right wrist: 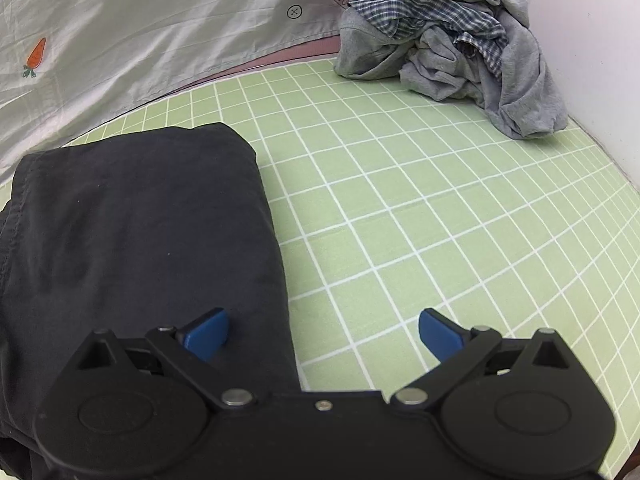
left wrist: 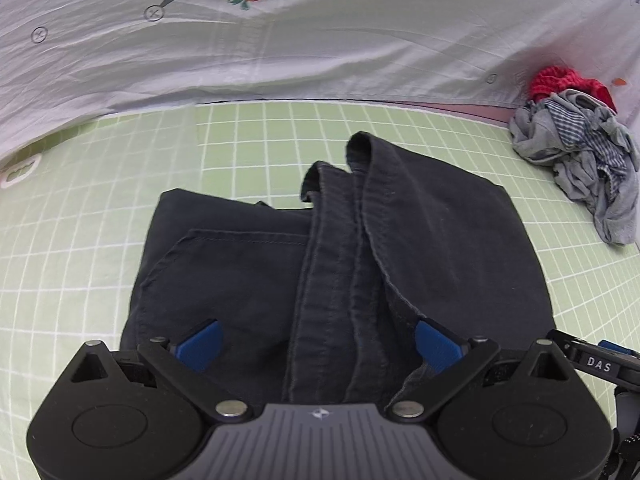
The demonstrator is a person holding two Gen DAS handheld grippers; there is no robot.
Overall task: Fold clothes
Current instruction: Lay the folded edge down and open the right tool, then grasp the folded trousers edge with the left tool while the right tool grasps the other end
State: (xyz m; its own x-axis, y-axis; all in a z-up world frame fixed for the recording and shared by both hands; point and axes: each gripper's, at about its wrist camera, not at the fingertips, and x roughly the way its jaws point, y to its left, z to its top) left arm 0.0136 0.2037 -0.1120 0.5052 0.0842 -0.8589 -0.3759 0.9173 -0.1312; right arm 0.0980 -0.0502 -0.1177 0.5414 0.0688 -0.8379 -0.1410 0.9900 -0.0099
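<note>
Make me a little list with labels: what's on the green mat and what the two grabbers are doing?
mat: green with white grid
trousers: dark, folded, lying on the mat
pile: unfolded grey and checked clothes, something red behind, at the mat's far corner
sheet: white with carrots, behind the mat
left gripper: open, over the trousers
right gripper: open, over the trousers' edge

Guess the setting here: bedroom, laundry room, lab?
Probably a bed in a bedroom, used as a folding surface: a green grid-patterned sheet, a white carrot-print quilt or cover bunched behind it, and a heap of unfolded clothes by the wall, with dark trousers being folded.
</note>
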